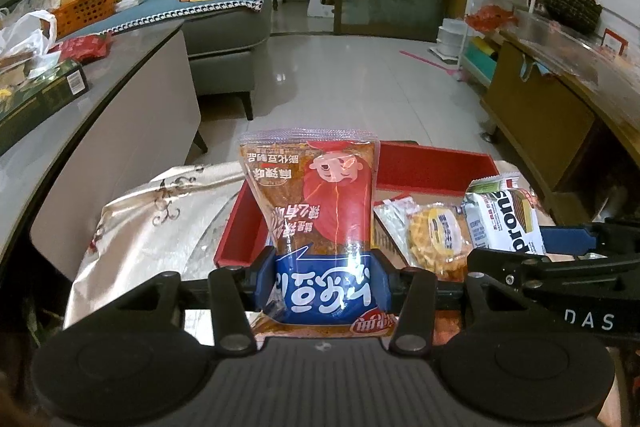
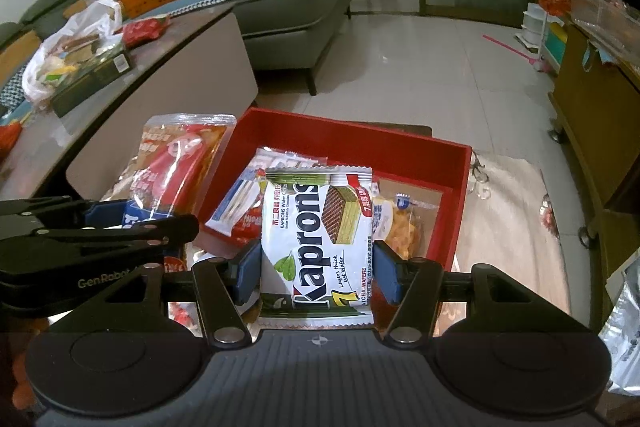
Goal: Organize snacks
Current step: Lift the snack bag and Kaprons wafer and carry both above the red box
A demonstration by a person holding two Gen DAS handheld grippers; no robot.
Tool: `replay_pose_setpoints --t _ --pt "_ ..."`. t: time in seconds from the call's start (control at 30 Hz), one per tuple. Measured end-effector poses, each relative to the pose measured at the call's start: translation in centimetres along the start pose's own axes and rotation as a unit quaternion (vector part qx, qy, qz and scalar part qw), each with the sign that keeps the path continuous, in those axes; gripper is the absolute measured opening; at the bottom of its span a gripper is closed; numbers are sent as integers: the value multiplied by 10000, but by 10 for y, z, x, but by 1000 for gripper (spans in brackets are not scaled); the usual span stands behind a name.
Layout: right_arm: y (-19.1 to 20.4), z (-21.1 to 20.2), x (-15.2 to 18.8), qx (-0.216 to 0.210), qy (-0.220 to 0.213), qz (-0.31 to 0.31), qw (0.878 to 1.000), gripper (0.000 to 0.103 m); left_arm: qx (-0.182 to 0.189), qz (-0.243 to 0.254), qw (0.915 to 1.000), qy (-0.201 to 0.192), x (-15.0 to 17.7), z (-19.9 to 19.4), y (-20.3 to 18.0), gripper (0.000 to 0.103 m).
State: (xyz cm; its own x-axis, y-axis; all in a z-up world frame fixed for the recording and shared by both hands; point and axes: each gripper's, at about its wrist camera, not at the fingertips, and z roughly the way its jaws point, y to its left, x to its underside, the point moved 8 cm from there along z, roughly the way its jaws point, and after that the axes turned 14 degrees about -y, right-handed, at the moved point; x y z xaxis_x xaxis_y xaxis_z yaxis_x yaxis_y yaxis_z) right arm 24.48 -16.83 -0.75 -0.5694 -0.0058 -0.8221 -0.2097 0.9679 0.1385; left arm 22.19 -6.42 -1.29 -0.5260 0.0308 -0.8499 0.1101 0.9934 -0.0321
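Where pale floor tiles (image 1: pixel 360 75) gleam, each tool clamped on a snack above the red box (image 2: pixel 400 147).

Red box (image 2: pixel 344 139); white-green wafer packet (image 2: pixel 316 247); red-orange, perhaps translucent, pouch (image 1: pixel 310 203).

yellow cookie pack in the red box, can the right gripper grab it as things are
Probably not: the right gripper is already shut on the Kaprons wafer pack; the yellow cookie pack lies exposed in the red box.
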Motion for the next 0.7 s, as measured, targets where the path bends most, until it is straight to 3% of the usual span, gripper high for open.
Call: replay_pose_setpoints --t 0.7 --pt "-22 40 -16 143 83 109 9998 66 -123 148 9998 -31 -23 51 -5 42"
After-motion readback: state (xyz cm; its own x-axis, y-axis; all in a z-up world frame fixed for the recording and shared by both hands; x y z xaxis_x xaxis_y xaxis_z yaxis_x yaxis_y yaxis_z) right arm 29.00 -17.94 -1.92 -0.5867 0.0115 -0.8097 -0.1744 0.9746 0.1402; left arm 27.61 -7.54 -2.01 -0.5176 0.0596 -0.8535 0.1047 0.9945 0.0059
